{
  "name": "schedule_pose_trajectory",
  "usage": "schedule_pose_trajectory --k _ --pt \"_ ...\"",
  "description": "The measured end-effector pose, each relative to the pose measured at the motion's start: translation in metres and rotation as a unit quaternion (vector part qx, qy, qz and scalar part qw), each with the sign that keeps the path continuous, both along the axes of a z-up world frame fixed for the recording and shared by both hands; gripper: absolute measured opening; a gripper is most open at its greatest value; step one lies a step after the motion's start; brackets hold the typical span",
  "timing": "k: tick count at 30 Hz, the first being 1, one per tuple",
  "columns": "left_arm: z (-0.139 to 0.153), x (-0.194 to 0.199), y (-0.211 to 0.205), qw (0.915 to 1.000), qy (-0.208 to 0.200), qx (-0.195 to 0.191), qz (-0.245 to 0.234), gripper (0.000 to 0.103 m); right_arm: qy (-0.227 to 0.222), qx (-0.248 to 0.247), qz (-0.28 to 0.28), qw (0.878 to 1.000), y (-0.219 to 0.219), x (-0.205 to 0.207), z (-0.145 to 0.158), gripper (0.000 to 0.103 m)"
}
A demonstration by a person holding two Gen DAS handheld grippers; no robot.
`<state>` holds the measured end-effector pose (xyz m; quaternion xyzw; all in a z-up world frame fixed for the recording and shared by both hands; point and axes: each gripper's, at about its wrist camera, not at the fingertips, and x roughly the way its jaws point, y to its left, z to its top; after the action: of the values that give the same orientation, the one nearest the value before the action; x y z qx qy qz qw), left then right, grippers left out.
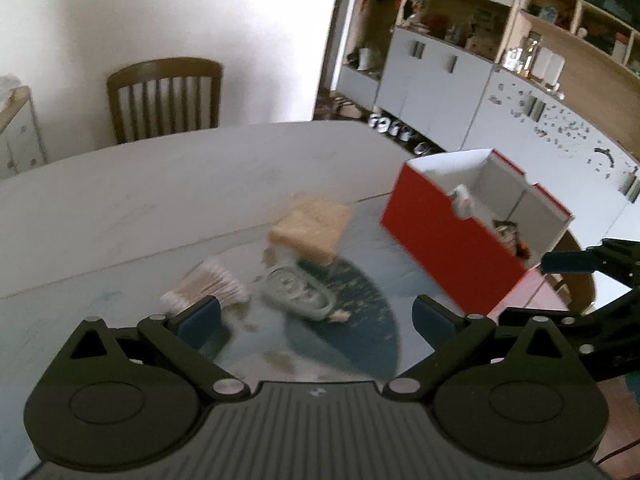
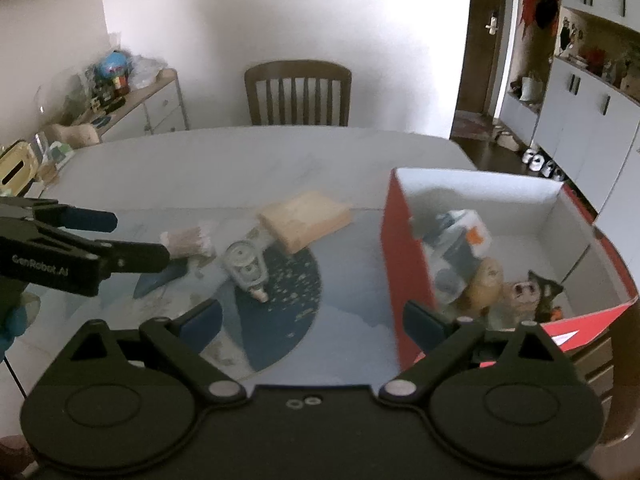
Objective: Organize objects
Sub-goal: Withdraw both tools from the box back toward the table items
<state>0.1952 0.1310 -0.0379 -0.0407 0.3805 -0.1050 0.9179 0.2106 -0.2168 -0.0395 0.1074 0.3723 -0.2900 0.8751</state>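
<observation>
Red box (image 2: 404,248), white inside, holds small items; both claws spread, empty.

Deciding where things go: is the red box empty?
No. The red box is open-topped and already holds several small items, seen in the right wrist view.

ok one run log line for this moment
left gripper: open, empty | right gripper: open, empty | red box: partly filled | cotton swabs, tape dispenser: on table

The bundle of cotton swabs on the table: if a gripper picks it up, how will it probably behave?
The bundle of cotton swabs looks thin and small, so probably very light. The swabs seem to lie in a clear wrap, which may be slippery and yield under pressure. Lying flat on the table, it should slide rather than roll.
</observation>
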Motion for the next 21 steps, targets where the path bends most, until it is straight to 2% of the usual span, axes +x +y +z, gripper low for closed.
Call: schedule_pose_trajectory --k 9,21 --pt "-0.036 -0.015 0.035 0.9995 0.025 0.017 0.013 0.102 0.026 0.011 0.013 1.000 0.016 0.026 -0.025 0.097" --pt "-0.086 -0.024 0.046 0.9973 0.054 0.050 0.007 0.102 0.061 0.027 0.021 0.998 0.024 0.055 -0.054 0.097"
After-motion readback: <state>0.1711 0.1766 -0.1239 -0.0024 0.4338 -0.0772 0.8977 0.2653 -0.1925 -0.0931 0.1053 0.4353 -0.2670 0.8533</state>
